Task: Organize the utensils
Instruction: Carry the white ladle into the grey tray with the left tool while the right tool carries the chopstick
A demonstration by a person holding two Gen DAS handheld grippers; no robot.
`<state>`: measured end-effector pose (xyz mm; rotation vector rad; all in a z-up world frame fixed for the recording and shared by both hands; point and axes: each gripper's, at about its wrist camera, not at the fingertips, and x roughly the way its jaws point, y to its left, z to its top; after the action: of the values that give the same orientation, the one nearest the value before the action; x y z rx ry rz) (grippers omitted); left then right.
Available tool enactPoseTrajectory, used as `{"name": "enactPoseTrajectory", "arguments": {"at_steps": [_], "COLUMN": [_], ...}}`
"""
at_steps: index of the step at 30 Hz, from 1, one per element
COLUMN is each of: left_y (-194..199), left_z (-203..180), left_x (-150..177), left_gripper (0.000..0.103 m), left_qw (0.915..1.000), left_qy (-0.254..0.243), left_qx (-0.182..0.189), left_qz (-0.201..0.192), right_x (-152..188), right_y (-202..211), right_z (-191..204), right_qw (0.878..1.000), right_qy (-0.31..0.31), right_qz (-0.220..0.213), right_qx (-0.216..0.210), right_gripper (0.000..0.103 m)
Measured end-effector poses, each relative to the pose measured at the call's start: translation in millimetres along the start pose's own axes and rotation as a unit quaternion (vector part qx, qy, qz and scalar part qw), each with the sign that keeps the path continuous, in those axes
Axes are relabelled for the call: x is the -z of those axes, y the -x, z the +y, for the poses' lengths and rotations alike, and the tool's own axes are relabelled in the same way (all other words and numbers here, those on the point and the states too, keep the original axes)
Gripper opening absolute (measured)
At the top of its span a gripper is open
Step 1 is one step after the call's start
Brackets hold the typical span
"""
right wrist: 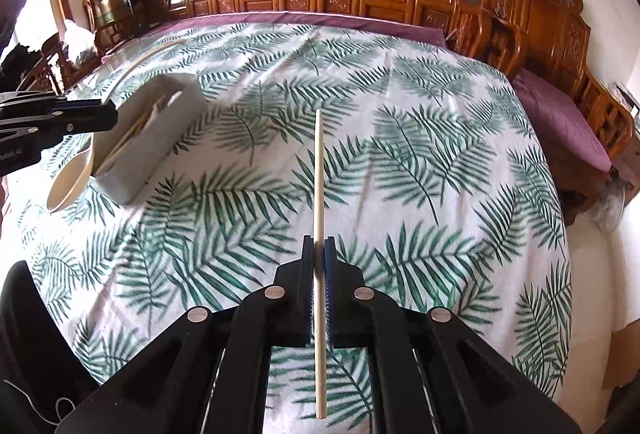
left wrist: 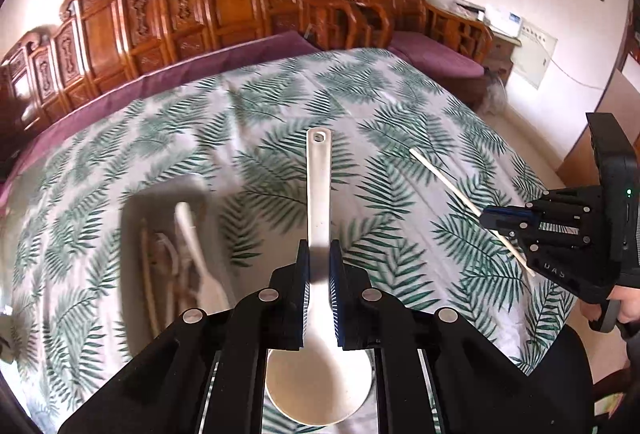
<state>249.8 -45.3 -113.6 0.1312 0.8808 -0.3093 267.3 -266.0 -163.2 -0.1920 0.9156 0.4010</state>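
My left gripper [left wrist: 319,254] is shut on a white rice paddle [left wrist: 319,194], handle pointing away, round blade toward the camera. It hovers above the table, right of a white utensil tray [left wrist: 132,218], blurred, with a white spoon and chopsticks inside. My right gripper [right wrist: 319,246] is shut on a single wooden chopstick [right wrist: 319,186], held above the table's middle. In the right wrist view the tray [right wrist: 176,138] lies at far left, with the left gripper [right wrist: 108,120] and the paddle blade [right wrist: 68,182] over its near end. The right gripper [left wrist: 490,220] shows at the right of the left wrist view.
The table is covered by a white cloth with green fern leaves [right wrist: 400,162]. Carved wooden chairs [left wrist: 224,2] with purple cushions line the far side. A wooden bench [right wrist: 560,106] stands to the right. The person's dark clothing [right wrist: 24,334] is at the near left edge.
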Motion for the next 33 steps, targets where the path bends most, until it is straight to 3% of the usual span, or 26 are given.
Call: {"name": "enactPoseTrajectory", "arguments": {"at_steps": [15,33], "left_y": [6,-51], "left_z": [85,135], "left_x": [3,22], "left_gripper": [0.009,0.009], "left_qw": [0.9962,0.9909], "left_qy": [0.062,0.108], "left_qx": [-0.06,-0.075], "left_qz": [-0.009,0.031], "right_x": [-49,-64], "right_y": [-1,-23], "right_z": [65,100], "right_qw": [0.998,0.998], "right_qy": [0.03,0.05], "right_qz": [-0.03,-0.014], "right_qx": [-0.037,-0.047], "right_gripper": [0.006,0.006]}}
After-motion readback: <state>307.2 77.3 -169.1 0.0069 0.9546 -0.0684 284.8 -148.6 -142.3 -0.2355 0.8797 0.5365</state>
